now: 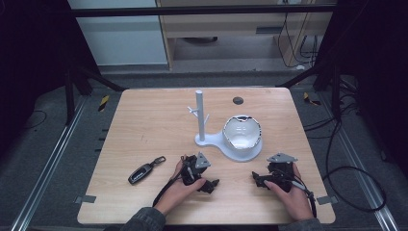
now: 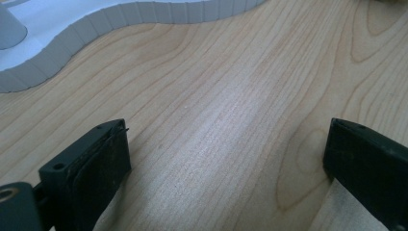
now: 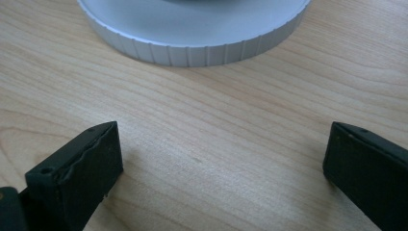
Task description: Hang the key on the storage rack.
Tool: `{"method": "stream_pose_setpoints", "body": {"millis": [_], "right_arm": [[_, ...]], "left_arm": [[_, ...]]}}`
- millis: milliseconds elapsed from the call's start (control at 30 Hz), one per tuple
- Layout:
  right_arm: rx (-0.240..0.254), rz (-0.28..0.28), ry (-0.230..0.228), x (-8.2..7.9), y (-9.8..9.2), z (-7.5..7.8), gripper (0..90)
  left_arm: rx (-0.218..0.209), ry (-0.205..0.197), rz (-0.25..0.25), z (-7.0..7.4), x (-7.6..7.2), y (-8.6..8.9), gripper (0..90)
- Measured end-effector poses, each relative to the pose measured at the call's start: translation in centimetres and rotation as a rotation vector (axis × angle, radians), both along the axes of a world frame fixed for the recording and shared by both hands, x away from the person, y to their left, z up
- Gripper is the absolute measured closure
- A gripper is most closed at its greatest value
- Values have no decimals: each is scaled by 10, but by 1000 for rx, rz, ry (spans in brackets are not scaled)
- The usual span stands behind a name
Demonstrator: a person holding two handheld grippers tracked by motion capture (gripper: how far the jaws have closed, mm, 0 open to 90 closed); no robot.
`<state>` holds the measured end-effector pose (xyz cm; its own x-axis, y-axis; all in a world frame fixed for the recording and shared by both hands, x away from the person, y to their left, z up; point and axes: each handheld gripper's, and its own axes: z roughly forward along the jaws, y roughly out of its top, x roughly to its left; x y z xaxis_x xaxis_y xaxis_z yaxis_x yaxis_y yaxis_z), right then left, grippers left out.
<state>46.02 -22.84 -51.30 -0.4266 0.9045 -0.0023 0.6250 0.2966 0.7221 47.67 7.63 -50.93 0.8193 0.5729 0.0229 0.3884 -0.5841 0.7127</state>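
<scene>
A white stand with an upright post and small pegs rises from a white base at the table's middle. On the round end of that base sits a white bowl with a dark rim. A black car key fob lies at the front left. My left gripper rests low just in front of the base, open, with only bare wood between its jaws; the base's ribbed edge lies ahead. My right gripper is open too, over bare wood, facing the base's round edge.
The wooden table has a small dark round hole near its far edge. Black frame bars and cables run along both sides on the floor. A hand holds each gripper near the front edge.
</scene>
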Motion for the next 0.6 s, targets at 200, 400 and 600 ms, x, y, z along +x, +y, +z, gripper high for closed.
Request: {"method": "stream_pose_setpoints", "body": {"millis": [200, 400, 600], "right_arm": [[-2, -4, -1, 0, 0, 0, 6], [0, -11, -1, -5, 1, 0, 6], [-2, -10, -2, -5, 0, 0, 4]], "left_arm": [[1, -13, -67, 2, -6, -2, 58], [-21, -40, -54, 17, -13, 7, 66], [-22, -44, -15, 38, -8, 29, 68]]}}
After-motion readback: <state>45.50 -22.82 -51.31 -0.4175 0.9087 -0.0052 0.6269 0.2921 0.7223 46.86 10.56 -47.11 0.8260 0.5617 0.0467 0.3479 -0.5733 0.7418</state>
